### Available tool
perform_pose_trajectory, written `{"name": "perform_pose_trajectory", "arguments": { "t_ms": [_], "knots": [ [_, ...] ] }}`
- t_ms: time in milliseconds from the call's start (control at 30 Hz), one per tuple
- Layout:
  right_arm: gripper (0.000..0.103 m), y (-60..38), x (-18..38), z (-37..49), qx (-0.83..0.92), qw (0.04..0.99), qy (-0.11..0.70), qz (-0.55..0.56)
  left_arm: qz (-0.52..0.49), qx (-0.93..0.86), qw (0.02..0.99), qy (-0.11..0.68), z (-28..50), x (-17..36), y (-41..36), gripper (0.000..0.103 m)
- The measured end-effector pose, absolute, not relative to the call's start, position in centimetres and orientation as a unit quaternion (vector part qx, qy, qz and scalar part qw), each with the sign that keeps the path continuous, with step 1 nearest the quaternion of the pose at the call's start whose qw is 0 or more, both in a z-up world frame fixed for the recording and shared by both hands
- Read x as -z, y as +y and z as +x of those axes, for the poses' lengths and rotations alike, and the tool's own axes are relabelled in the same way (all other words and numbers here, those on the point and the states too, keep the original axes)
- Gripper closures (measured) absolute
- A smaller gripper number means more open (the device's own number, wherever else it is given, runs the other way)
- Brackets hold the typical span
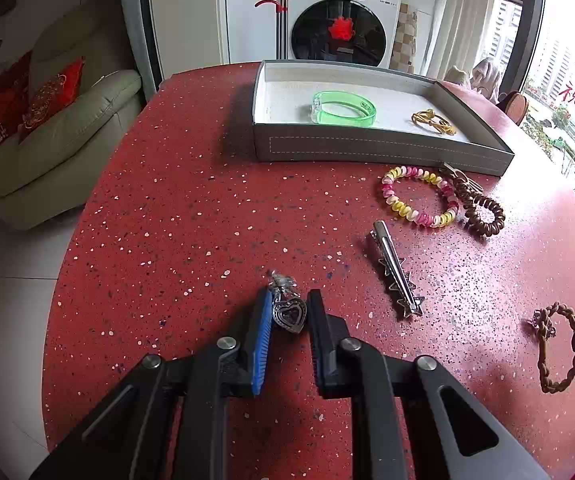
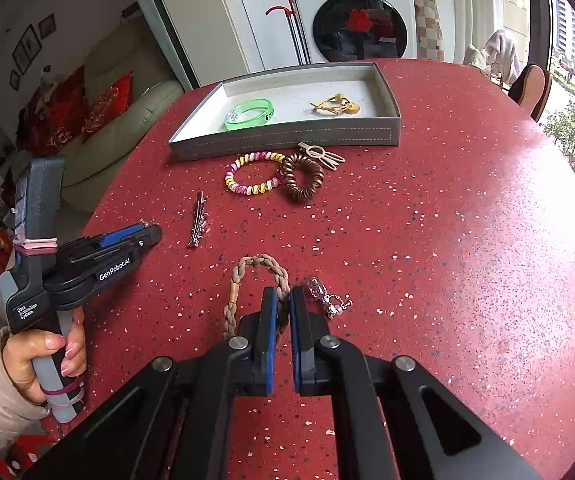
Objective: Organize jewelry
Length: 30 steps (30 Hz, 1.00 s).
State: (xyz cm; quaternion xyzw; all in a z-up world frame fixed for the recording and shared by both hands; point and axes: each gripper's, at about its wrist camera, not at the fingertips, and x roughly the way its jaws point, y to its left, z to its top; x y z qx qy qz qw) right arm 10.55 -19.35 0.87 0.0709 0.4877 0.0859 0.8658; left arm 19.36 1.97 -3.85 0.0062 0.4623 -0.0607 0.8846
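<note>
Jewelry: green bangle [image 1: 343,109] and gold piece [image 1: 433,122] lie in your tray [image 1: 383,148]; six remain on table [image 1: 207,240]. Left gripper [image 1: 287,312] brackets heart pendant [image 1: 288,314], contact unclear; right gripper [image 2: 283,300] pinches braided bracelet [image 2: 255,264].

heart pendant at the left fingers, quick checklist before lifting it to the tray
1. Heart pendant between the left gripper fingers: ok.
2. Both pads pressing on it: not ok, a gap shows at the black finger.
3. Pendant's chain free of the silver hair clip: ok, they lie apart.
4. Free floor in the grey tray: ok, only a green bangle and a gold piece inside.
5. Right gripper out of the way: ok, shut on the braided bracelet, off to the side.
</note>
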Motion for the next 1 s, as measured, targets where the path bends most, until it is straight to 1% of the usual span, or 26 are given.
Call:
{"name": "perform_pose_trajectory", "arguments": {
  "t_ms": [100,500,767,1000],
  "knots": [
    [0.096,-19.6,-1.1,10.7,-0.086,0.867,0.484,0.076,-0.020,0.075,0.882,0.464,19.3,3.7,2.7,0.067],
    [0.096,-20.8,-2.6,13.0,-0.091,0.872,0.473,0.089,-0.030,0.092,0.892,0.441,19.2,0.1,2.9,0.067],
    [0.096,-21.3,-4.4,16.8,-0.102,0.877,0.461,0.087,-0.059,0.121,0.899,0.418,20.9,-3.3,3.0,0.067],
    [0.096,-22.0,-5.5,21.4,-0.113,0.875,0.459,0.102,-0.055,0.130,0.907,0.396,23.2,-5.8,2.6,0.067]
  ]
}}
